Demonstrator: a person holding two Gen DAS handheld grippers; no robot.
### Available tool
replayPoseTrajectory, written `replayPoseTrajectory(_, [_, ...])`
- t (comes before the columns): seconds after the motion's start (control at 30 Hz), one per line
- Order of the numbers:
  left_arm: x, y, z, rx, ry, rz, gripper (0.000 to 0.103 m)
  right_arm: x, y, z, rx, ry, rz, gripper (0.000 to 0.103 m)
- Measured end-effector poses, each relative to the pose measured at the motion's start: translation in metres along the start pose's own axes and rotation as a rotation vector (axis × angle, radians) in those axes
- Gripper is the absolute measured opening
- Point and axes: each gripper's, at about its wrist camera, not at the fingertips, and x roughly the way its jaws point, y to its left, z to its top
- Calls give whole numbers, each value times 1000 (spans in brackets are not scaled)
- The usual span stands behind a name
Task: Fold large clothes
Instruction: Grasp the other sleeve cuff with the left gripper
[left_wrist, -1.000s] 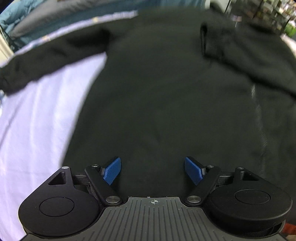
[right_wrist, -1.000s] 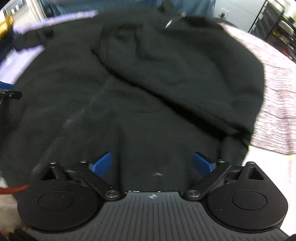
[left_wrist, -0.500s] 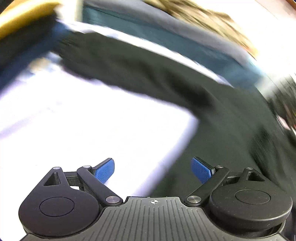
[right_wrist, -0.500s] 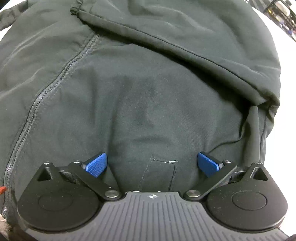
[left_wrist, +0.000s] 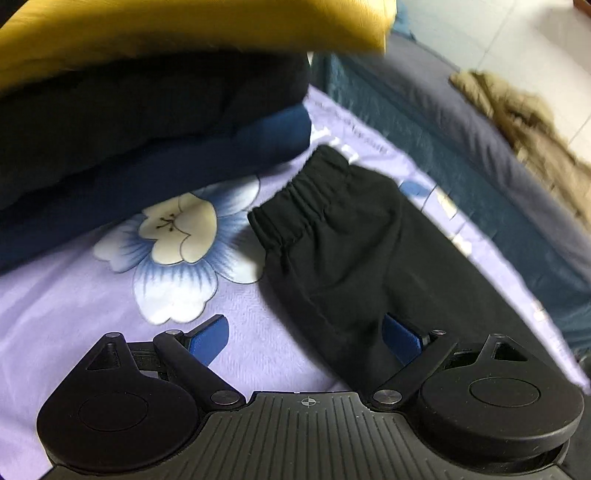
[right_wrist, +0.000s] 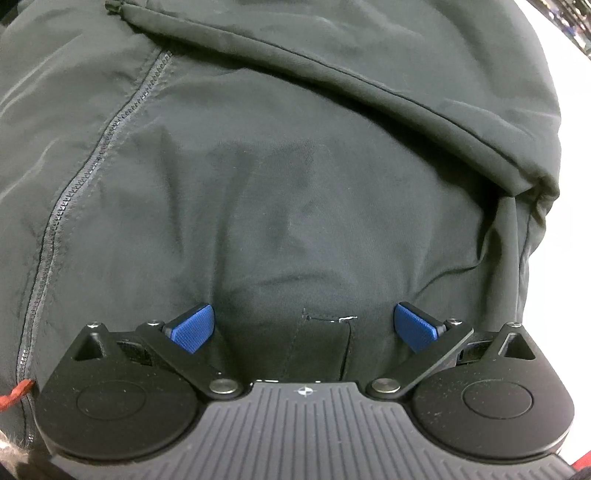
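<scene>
A black zip jacket fills the right wrist view, with its zipper running down the left and a folded-over sleeve across the upper right. My right gripper is open, low over the jacket near a small sewn patch. In the left wrist view the jacket's other sleeve lies stretched on a lilac flowered bedsheet, its elastic cuff pointing away. My left gripper is open and empty, its right fingertip over the sleeve.
A stack of folded clothes, yellow over black over navy, sits on the sheet just beyond the cuff. A dark blue-grey mattress edge runs along the right, with a tan furry garment behind it.
My left gripper has swung left from the jacket body out along the sleeve to its cuff. My right gripper has moved in closer and lower over the jacket. Both stay open.
</scene>
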Motion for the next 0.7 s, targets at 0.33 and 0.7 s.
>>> replayPoseTrajectory(0.33, [11,-16,3,89,-1,50,103,15,23,13,47,-2,-18,103])
replayPoseTrajectory(0.7, [1,-38,0,174,-11,-37,54,15,22,8,52,-45,-7,103])
